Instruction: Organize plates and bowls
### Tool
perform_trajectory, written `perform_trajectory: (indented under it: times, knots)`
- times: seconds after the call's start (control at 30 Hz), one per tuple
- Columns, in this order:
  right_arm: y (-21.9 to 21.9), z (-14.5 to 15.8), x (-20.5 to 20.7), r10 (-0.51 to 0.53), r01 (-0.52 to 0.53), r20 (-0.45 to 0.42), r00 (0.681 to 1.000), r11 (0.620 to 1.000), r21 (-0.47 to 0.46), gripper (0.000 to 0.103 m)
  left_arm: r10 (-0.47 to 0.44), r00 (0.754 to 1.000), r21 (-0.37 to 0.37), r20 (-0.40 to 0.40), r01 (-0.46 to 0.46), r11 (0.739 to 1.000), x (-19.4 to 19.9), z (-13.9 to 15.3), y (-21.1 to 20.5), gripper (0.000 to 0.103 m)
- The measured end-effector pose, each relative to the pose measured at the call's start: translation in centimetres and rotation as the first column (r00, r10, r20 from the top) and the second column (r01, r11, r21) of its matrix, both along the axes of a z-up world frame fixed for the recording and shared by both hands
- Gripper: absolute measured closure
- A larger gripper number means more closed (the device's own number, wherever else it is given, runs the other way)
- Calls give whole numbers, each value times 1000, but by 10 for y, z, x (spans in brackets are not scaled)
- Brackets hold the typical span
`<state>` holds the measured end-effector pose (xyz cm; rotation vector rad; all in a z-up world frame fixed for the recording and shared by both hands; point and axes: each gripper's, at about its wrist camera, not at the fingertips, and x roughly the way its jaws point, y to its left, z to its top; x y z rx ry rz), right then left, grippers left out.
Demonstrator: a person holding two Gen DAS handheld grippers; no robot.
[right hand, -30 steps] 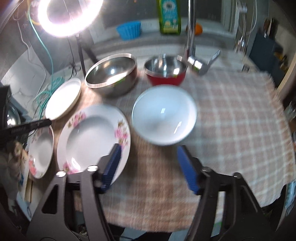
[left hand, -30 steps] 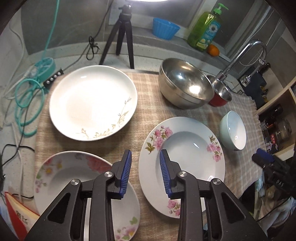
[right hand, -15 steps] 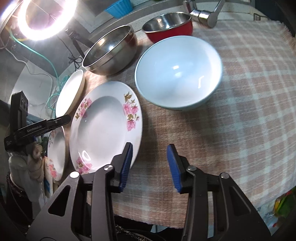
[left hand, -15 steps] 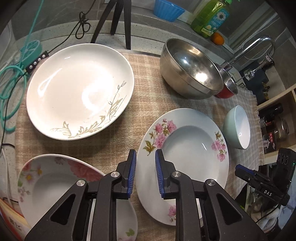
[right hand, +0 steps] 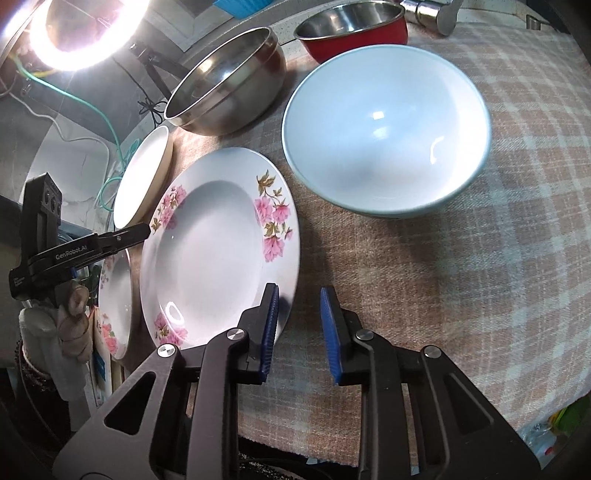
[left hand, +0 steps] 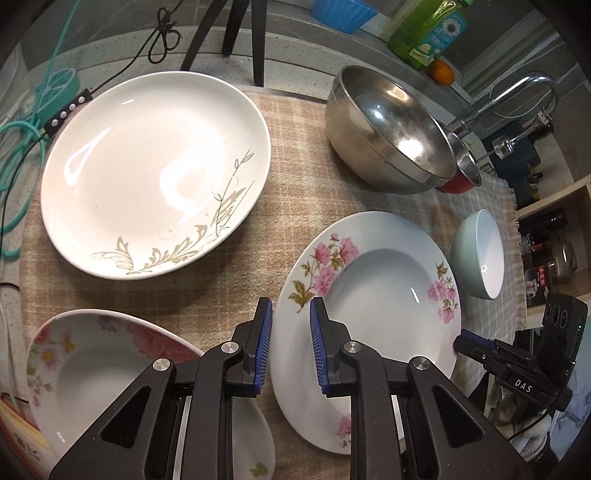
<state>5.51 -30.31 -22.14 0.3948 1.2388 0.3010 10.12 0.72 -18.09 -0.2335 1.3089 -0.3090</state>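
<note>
Your left gripper (left hand: pixel 290 345): fingers slightly parted, nothing between. Your right gripper (right hand: pixel 299 330): same, narrow gap, angled down.

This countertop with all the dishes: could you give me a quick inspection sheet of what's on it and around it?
Surface: checked cloth over the counter.
Job's things: pink-flower plate, gold-leaf plate, floral plate, pale bowl, steel bowl, red bowl.
Clutter: soap bottle, orange, blue tub.
Grippers: left gripper and right gripper open, each straddling the pink-flower plate's rim.
Cables: teal cable.
Surroundings: faucet, ring light.
</note>
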Motion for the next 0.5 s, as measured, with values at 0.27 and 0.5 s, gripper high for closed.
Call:
perform_trajectory:
  times: [0.27,0.5]
  knots:
    - [5,-2,5,33,-33,5,999,999,19,87,-33,999,28,-9,33,999,0,-3,-5,87]
    - [12,-1,7,69,-69,9,998,998,-12,87,-37,999,63,3,36,997,-5,-1,-10,87]
